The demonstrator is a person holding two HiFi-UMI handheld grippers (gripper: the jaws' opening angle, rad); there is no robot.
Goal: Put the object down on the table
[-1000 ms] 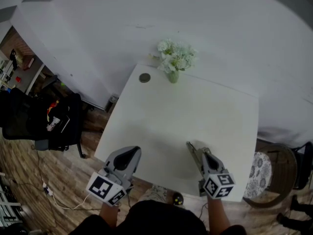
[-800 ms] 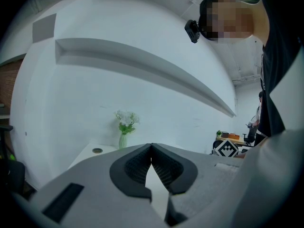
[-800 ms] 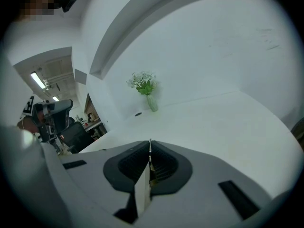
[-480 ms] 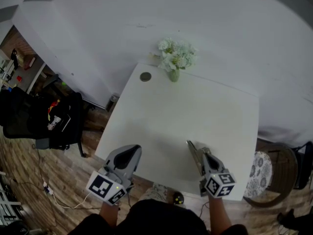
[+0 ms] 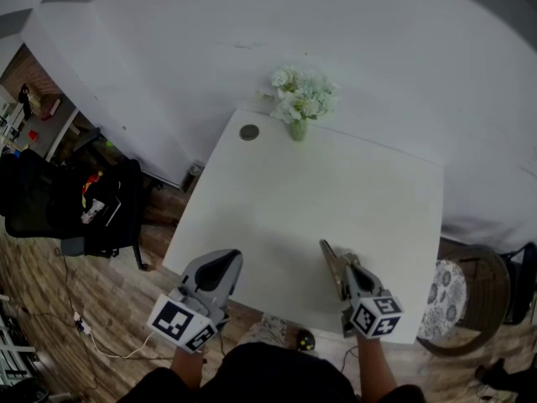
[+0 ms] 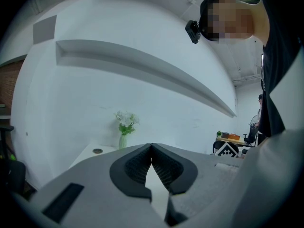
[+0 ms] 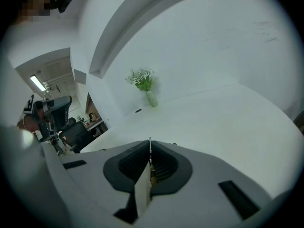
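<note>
My right gripper [image 5: 350,265] hovers over the near right part of the white table [image 5: 369,191], shut on a thin flat card [image 5: 331,265] that sticks out to its left and stands on edge. In the right gripper view the card [image 7: 144,186] shows edge-on, pinched between the dark pads [image 7: 164,164] of the right gripper [image 7: 150,151]. My left gripper [image 5: 222,264] is at the table's near left corner. Its jaws meet at the tips with nothing between them, as the left gripper view shows for the left gripper [image 6: 151,147].
A small vase of white flowers [image 5: 301,99] stands at the table's far edge, with a round grey cable hole [image 5: 249,132] to its left. A black office chair [image 5: 84,204] is on the wooden floor at left, a patterned stool [image 5: 450,296] at right.
</note>
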